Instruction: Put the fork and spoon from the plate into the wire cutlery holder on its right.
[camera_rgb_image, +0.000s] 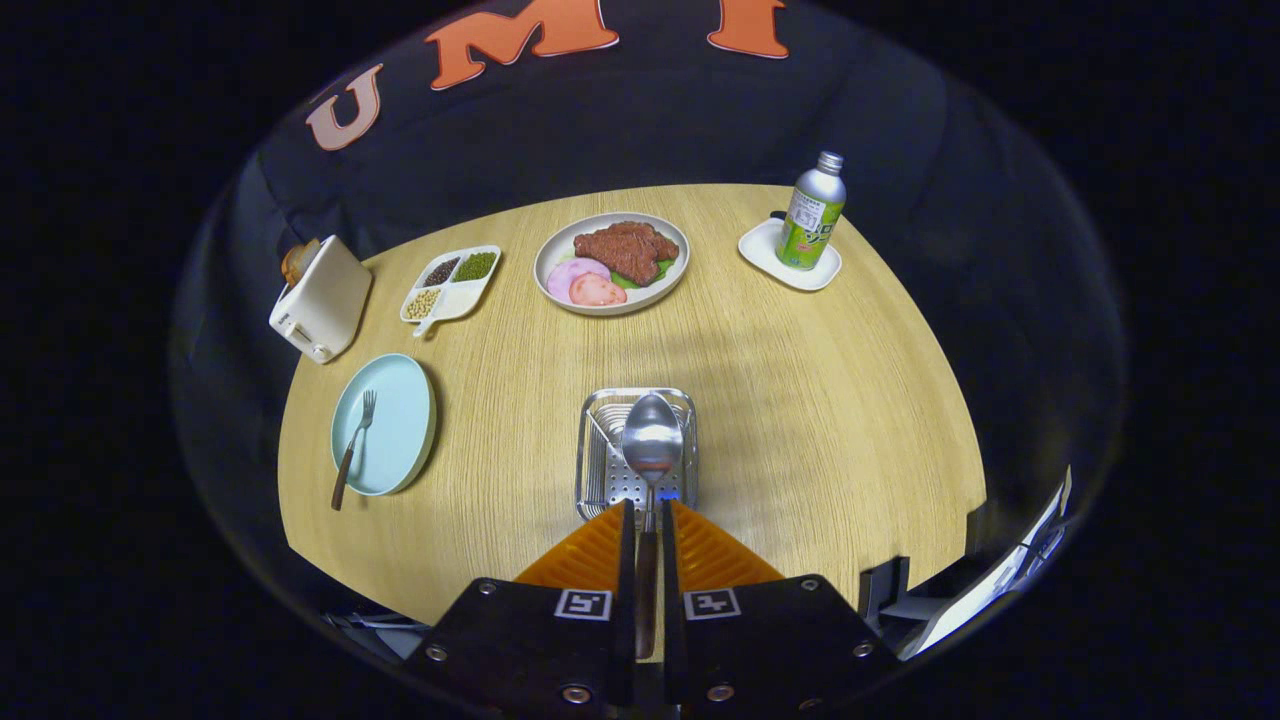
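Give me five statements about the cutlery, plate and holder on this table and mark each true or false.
1. The gripper is shut on the spoon. True.
2. The fork stands in the wire cutlery holder. False: it lies on the light blue plate, handle over the rim.
3. The spoon's bowl hangs over the holder. True.
4. The bottle stands on the blue plate. False: it stands on a small white dish.
5. The plate of meat lies beyond the holder. True.
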